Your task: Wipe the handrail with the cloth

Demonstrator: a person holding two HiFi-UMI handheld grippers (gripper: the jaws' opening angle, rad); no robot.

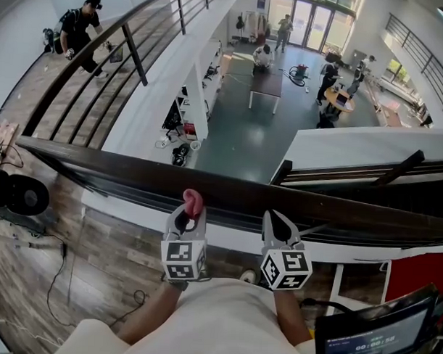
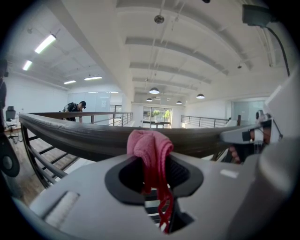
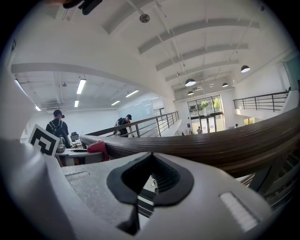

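Observation:
A dark wooden handrail (image 1: 120, 169) crosses the head view from left to right, just beyond both grippers. My left gripper (image 1: 189, 210) is shut on a pink cloth (image 1: 193, 200), whose bunched top sticks out at the rail's near edge. In the left gripper view the cloth (image 2: 149, 143) hangs pinched between the jaws of the left gripper (image 2: 151, 161), with the handrail (image 2: 79, 136) right behind it. My right gripper (image 1: 273, 216) is beside it to the right, shut and empty, its tips close to the rail. In the right gripper view the right gripper (image 3: 151, 157) points at the handrail (image 3: 215, 140), and the cloth (image 3: 98, 147) shows at left.
Past the rail the floor drops to a lobby (image 1: 238, 130) with tables and several people. A person (image 1: 80, 28) stands on the walkway at far left, by another railing (image 1: 131, 50). A round black device (image 1: 21, 195) and cables lie on the wooden floor at left. A screen (image 1: 379, 336) is at bottom right.

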